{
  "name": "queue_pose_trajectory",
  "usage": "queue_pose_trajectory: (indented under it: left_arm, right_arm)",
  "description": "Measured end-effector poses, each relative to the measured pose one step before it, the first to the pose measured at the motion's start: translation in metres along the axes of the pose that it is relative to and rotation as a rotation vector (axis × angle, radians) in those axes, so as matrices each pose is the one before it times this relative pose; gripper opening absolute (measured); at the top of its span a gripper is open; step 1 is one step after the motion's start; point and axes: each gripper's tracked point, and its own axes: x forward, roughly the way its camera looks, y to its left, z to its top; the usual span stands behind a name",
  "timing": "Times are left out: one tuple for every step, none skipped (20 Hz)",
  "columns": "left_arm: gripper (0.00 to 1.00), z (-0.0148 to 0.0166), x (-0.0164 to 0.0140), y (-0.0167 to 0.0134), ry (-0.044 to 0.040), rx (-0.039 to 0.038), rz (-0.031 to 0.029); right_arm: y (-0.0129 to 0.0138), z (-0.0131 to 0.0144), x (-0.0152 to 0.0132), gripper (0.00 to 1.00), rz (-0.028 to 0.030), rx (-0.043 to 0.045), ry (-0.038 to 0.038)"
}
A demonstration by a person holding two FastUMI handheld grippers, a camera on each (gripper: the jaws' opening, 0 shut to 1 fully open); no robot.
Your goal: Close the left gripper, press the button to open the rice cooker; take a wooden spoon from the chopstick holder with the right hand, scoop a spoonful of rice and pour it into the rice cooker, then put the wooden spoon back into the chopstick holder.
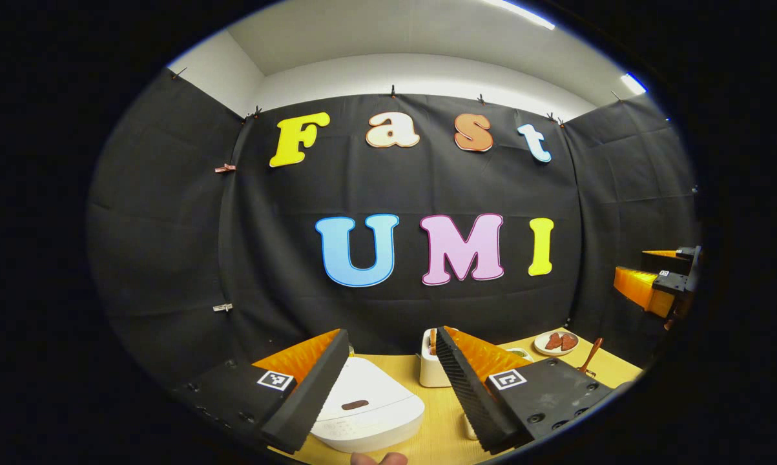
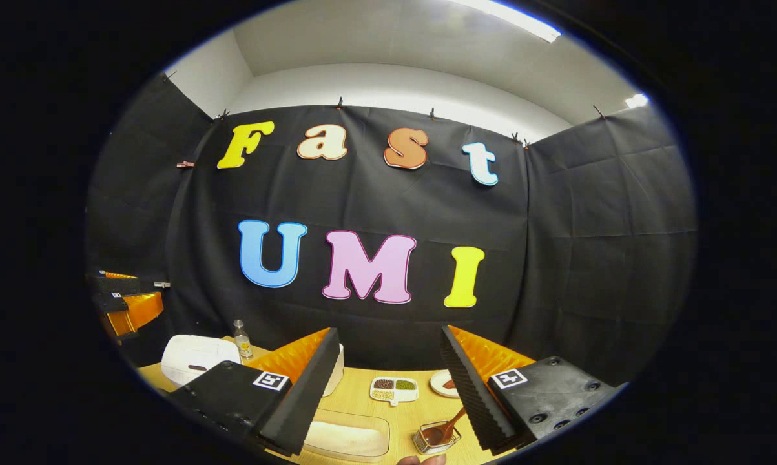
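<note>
Below my left gripper (image 1: pixel 388 394), seen in the left gripper view, the rice cooker (image 1: pixel 369 403) sits on the table (image 1: pixel 440 433) with lid down. Fingers spread wide; closing and pressing the button remain undone.

Right gripper view: my right gripper (image 2: pixel 388 394) is likewise spread, holding nothing. The wooden spoon (image 2: pixel 449 427) stands in its holder (image 2: pixel 436 439), beside the rice tray (image 2: pixel 349 436). By my judgement, no step is complete.

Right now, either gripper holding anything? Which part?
Nothing held. Left gripper and right gripper are both open with nothing between their fingers; the rice cooker is closed and the wooden spoon untouched.
</note>
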Motion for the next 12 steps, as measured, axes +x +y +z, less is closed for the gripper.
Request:
queue_pose_trajectory:
  left_arm:
    - [0.94,-0.00026,0.00028,0.00098,-0.00186,0.00093,0.00145]
    - [0.94,0.00072,-0.00088,0.00025,-0.00047,-0.00026,0.00021]
    - [0.94,-0.00173,-0.00058,0.00089,0.00167,-0.00123,0.00179]
    - [0.94,0.00021,-0.00056,0.00139,0.00032,-0.0013,0.00052]
    - [0.94,-0.00059,-0.0007,0.00053,-0.00103,-0.00045,-0.00061]
    - [0.94,0.00059,-0.00006,0.00085,0.00007,0.0024,-0.00704]
    - [0.94,-0.0014,0.00059,-0.00023,0.00093,0.00403,-0.00949]
    - [0.94,-0.00236,-0.0013,0.00203,0.00304,0.00298,-0.00709]
    - [0.95,-0.0005,0.00173,-0.00002,0.00215,-0.00154,-0.01507]
    - [0.75,-0.00094,0.00197,0.0008,0.00529,-0.00553,-0.01855]
    - [0.55,-0.0041,0.00347,0.00129,0.01044,-0.00898,-0.02102]
    - [0.35,-0.0047,0.00417,-0.0002,0.01929,-0.01405,-0.03116]
  right_arm:
    - [0.0012,0.00039,-0.00064,0.97,0.00037,-0.00185,-0.00186]
    - [-0.00014,0.00051,-0.00109,0.97,-0.00059,-0.00217,-0.00136]
    - [0.00086,-0.00065,0.00019,0.97,-0.00009,-0.00134,0.00176]
    - [0.0009,-0.00016,-0.0009,0.97,0.00282,-0.00078,0.00248]
    - [0.00143,-0.00152,-0.00084,0.99,0.00197,-0.0027,0.00482]
    - [0.00041,-0.00024,-0.00101,0.97,0.00061,-0.00415,0.00074]
    - [0.00077,0.00033,-0.00062,0.97,0.0008,-0.00353,-0.002]
    - [0.00059,0.00052,-0.00058,0.97,0.00032,-0.00223,-0.00096]
    - [0.0012,-0.00051,-0.00068,0.97,0.00192,0.00014,-0.00006]
    - [0.00118,-0.00129,-0.0002,0.97,0.00107,0.00135,0.00286]
    - [0.00144,-0.00123,0.00004,0.97,0.00174,0.00243,0.00245]
    - [0.00101,-0.00063,-0.00117,0.97,0.00078,0.00391,0.00232]
